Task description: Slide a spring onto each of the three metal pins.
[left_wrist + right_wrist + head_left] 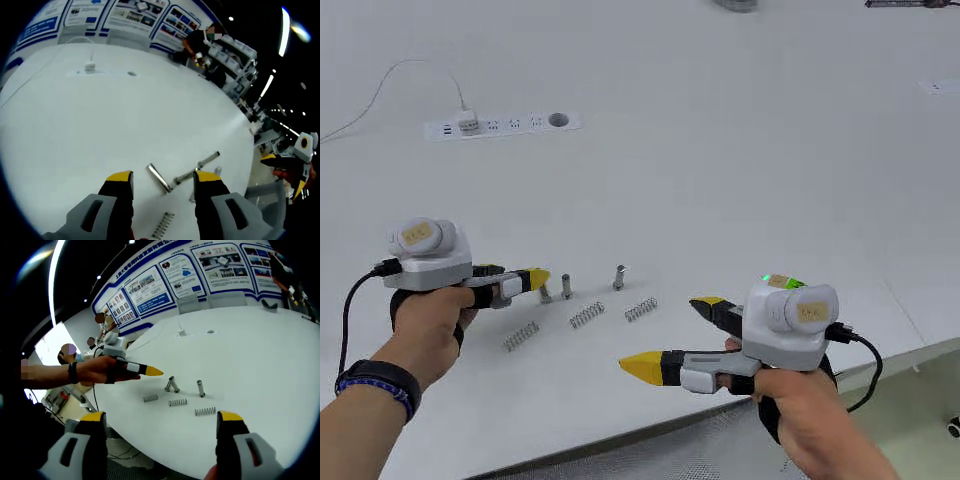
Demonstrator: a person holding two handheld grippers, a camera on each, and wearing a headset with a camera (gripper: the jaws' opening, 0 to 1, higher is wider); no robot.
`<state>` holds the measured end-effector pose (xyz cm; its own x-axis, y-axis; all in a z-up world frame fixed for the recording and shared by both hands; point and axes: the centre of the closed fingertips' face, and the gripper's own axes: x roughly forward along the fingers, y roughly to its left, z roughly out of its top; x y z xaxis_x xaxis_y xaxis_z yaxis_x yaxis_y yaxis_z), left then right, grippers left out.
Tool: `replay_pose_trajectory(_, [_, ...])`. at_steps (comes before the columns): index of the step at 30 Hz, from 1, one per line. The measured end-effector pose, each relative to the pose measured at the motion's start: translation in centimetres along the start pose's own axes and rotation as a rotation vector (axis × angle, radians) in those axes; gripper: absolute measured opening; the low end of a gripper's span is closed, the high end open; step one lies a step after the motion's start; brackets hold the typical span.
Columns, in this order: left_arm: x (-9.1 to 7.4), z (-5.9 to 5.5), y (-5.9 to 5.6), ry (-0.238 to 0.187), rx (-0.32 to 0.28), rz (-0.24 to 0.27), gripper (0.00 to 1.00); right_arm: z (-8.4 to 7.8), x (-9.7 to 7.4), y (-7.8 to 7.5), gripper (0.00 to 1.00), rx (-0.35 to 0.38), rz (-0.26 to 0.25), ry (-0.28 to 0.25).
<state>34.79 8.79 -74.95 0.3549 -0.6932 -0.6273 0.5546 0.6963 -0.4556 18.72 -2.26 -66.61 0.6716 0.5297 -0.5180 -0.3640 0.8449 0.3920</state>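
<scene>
Head view: a white desk [720, 200] is seen with three pins [566, 286] in a row near its front edge. Three springs [587, 315] are laid flat in a second row just in front of the pins, apart from them. The left gripper [538, 278] is held in the left hand [425, 320], with its yellow tip just beside the leftmost pin. From this side angle its fingers cannot be told apart or together. The right gripper [675, 335] is held in the right hand [800, 395] near the desk edge, right of the springs, fingers [642, 367] spread wide and nothing between them. A power strip [500, 125] is seen far back on the desk.

Left gripper view: the left gripper [164, 176] is shown with fingers [120, 176] apart and nothing held. The pins [186, 176] are seen on the desk [75, 125] just ahead, between the two tips. One spring [163, 225] is seen nearer the camera. The right gripper [300, 160] is seen at the right edge.

Right gripper view: the right gripper [161, 416] is shown with fingers [229, 416] wide apart and nothing held. The springs [177, 402] are seen in a row ahead on the desk [260, 355], with the pins [200, 388] just behind them. The left gripper [150, 371] is seen coming in from the left, its tip near the two leftmost pins.
</scene>
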Motion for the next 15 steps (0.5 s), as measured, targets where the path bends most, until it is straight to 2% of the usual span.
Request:
replay_pose_trajectory(4, [1.0,-0.2,0.2,0.015,-0.027,0.007,0.44,-0.1,0.0,-0.1,0.92,0.009,-0.002,-0.001])
replay_pose_trajectory(9, [2.0,-0.2,0.8,0.014,-0.07,0.03,0.33,-0.4,0.0,-0.2,0.92,0.019,-0.001,0.002])
replay_pose_trajectory(12, [2.5,-0.3,0.9,0.019,-0.077,0.043,0.31,-0.6,0.0,-0.2,0.91,0.023,-0.003,0.004])
replay_pose_trajectory(15, [3.3,-0.7,1.0,0.043,-0.065,0.061,0.29,-0.7,0.1,-0.4,0.91,0.031,-0.004,0.005])
